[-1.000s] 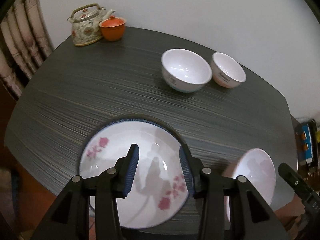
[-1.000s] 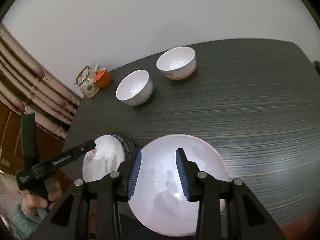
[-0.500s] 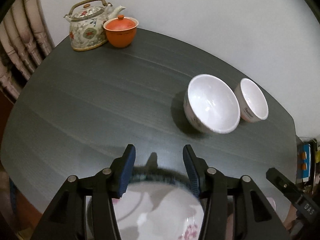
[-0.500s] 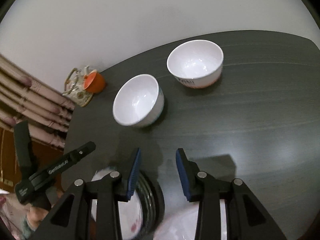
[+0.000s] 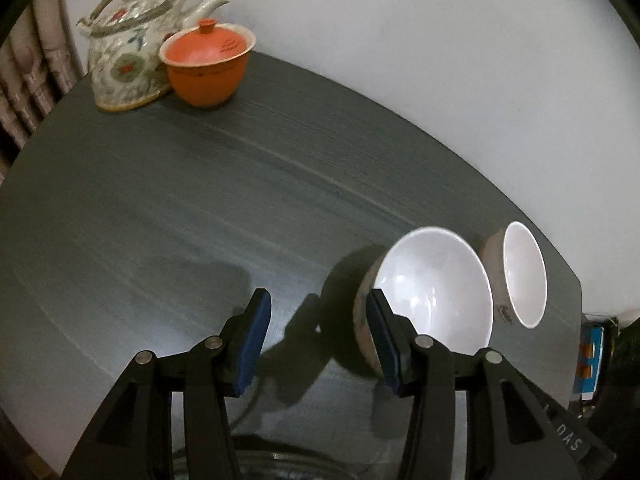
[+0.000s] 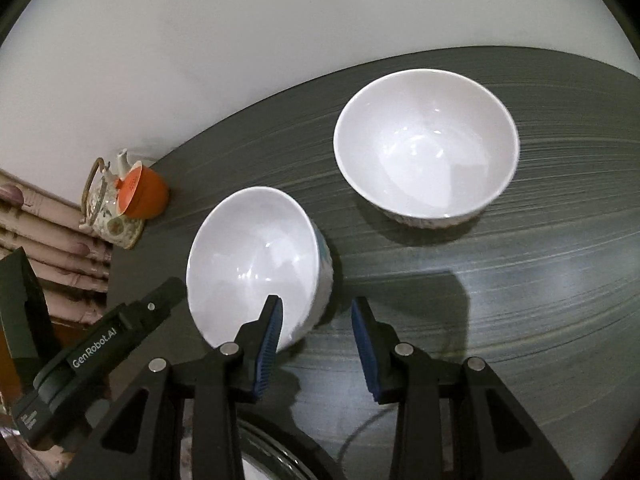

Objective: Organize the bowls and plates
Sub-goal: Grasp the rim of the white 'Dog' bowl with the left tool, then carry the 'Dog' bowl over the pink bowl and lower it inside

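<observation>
Both plates have dropped behind as the left gripper (image 5: 316, 336) and right gripper (image 6: 316, 344), empty, near the bowls (image 6: 256, 256).

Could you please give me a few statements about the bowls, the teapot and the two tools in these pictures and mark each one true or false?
1. Two white bowls, the nearer bowl and the farther bowl, stand apart on the dark table. True.
2. The right tool grips a bowl. False: nothing is between its pads.
3. The orange lidded cup sits beside the teapot. True.
4. The nearer bowl holds food. False: it looks empty.
5. The left tool holds a plate. False: it is open over the table.
</observation>
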{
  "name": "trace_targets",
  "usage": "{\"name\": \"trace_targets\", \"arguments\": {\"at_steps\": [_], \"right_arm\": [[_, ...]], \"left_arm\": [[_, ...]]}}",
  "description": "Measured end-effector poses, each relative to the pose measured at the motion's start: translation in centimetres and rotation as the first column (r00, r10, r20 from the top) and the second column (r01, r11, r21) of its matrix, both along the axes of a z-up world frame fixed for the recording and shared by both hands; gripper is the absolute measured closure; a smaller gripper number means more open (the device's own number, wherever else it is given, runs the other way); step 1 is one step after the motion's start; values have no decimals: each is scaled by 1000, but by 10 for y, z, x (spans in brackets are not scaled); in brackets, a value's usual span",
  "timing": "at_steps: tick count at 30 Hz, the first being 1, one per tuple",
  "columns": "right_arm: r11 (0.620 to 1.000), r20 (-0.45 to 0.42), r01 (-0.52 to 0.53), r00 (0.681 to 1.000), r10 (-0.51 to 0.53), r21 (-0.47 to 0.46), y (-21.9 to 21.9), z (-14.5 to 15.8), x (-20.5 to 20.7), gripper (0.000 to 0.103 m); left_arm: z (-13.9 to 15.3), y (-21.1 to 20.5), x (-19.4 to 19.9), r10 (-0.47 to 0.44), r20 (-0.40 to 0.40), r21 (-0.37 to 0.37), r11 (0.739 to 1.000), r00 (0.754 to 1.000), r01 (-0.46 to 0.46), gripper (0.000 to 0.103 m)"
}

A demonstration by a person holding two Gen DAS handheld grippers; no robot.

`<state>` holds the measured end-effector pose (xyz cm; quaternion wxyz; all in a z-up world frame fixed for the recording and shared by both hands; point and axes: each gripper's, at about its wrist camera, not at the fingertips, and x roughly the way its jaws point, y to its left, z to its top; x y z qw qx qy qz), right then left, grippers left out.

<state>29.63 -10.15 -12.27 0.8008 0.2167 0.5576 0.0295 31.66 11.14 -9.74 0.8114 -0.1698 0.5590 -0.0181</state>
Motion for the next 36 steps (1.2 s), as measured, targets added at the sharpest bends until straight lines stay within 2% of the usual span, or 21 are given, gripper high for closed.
{"name": "trace_targets", "arguments": {"at_steps": [8, 11, 13, 17, 19, 22, 28, 36], "right_arm": [[1000, -19, 0, 1000, 0, -7, 2, -12, 15, 66], [1000, -22, -8, 1000, 7, -7, -1, -13, 14, 67], [1000, -24, -14, 1000, 13, -7, 0, -13, 16, 68], [1000, -20, -29, 999, 29, -4, 1, -12, 15, 84], [999, -15, -37, 999, 37, -8, 3, -11, 14, 85], [999, -15, -35, 999, 35, -18, 6, -10, 10, 86], [999, -8, -46, 999, 46, -7, 11, 2, -9, 86], [997, 40, -77, 996, 76, 8, 20, 38, -52, 86]], "left_arm": [[-14, -10, 14, -47, -19, -44, 998, 999, 46, 58], [-24, -14, 17, -57, -52, -14, 998, 997, 56, 62], [-28, -17, 20, -70, -69, -23, 997, 995, 69, 70], [-28, -22, 19, -90, -67, -46, 995, 994, 87, 81], [-26, -25, 18, -111, -63, -63, 992, 992, 107, 93], [-22, -27, 12, -108, -54, -37, 994, 993, 107, 94], [-8, -19, -10, -103, -47, -33, 994, 994, 101, 94], [35, -1, -60, -86, 5, -4, 996, 996, 86, 94]]}}
